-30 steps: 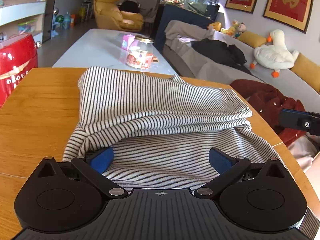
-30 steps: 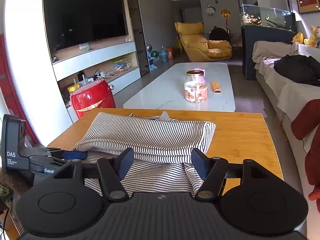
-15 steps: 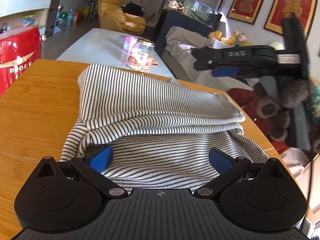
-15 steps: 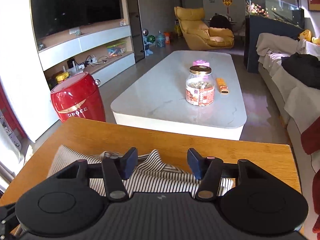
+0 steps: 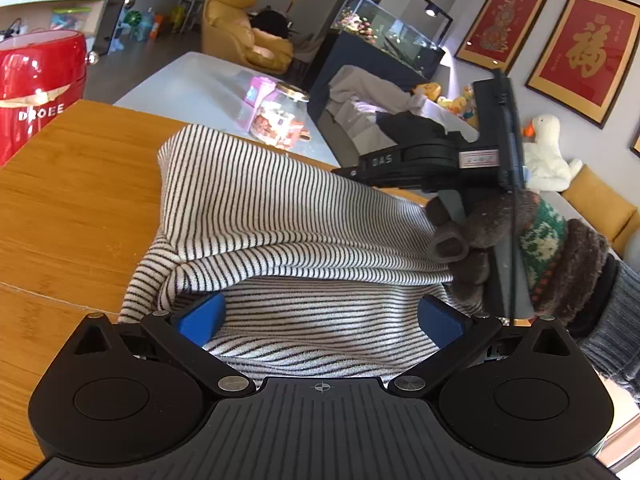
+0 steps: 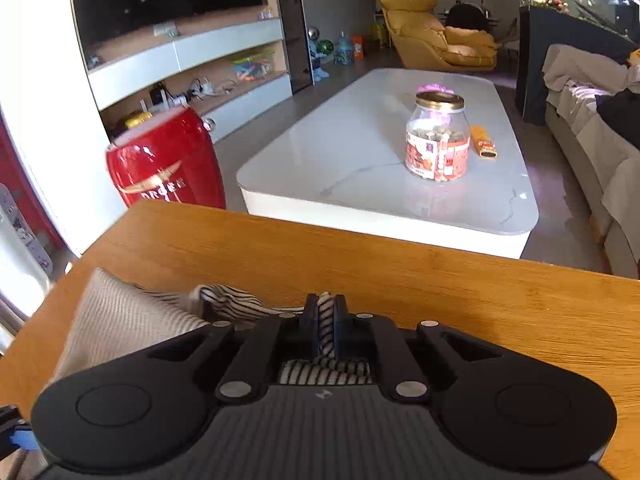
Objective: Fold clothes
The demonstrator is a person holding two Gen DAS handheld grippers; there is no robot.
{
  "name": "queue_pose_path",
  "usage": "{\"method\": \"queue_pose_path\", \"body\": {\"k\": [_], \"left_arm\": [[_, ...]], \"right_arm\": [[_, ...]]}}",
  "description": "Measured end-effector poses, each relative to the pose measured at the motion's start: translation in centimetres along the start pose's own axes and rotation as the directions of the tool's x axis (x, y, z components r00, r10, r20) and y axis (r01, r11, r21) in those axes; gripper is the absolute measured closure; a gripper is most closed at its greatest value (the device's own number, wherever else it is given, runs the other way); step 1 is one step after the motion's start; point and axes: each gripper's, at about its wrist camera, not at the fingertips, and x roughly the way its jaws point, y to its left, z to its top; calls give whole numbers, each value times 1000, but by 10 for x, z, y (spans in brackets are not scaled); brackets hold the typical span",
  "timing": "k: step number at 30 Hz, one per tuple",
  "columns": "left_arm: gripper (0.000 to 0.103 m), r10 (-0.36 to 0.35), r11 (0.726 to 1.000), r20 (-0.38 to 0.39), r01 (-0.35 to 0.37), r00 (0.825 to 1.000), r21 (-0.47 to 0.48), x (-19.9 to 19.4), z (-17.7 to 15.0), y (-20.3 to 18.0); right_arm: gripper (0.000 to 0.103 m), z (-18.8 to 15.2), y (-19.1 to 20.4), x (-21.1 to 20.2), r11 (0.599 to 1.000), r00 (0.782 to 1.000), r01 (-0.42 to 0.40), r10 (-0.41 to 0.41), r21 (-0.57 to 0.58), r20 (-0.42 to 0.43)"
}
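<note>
Black-and-white striped knit top (image 5: pixel 280 216) sits doubled over on the wooden worktop (image 5: pixel 72 200), so partly folded. Right tongs (image 6: pixel 326 320) pinch its far edge; left tongs (image 5: pixel 320 316) gape wide, empty. More folds likely.

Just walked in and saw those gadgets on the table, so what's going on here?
A person is folding a striped top on a wooden table with two hand-held grippers. The right gripper is shut on a pinch of the top's far edge. The left gripper is open at the near edge, holding nothing. The top lies roughly folded over itself.
</note>
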Motion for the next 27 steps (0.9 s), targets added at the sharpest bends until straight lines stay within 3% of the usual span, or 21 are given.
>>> {"method": "queue_pose_path", "body": {"k": [5, 11, 16, 20, 22, 27], "left_arm": [[0, -1, 1000, 78, 3, 997, -19, -32, 20, 7], [0, -1, 999, 171, 8, 985, -40, -71, 43, 15], [0, 26, 1000, 156, -26, 987, -3, -56, 46, 8], [0, 52, 998, 134, -57, 990, 34, -39, 46, 1], [0, 70, 996, 131, -77, 989, 43, -35, 45, 1], [0, 103, 992, 98, -109, 990, 62, -37, 36, 12]], "right_arm": [[98, -8, 11, -89, 994, 990, -112, 112, -7, 86], [99, -80, 26, -146, 975, 975, -221, 221, -10, 10], [99, -134, 27, -134, 976, 975, -216, 217, 41, -41], [99, -155, 34, -133, 981, 980, -191, 192, 36, -50], [99, -154, 37, -143, 984, 983, -177, 177, -4, -50], [94, -138, 39, -190, 985, 985, -156, 160, -67, 68]]}}
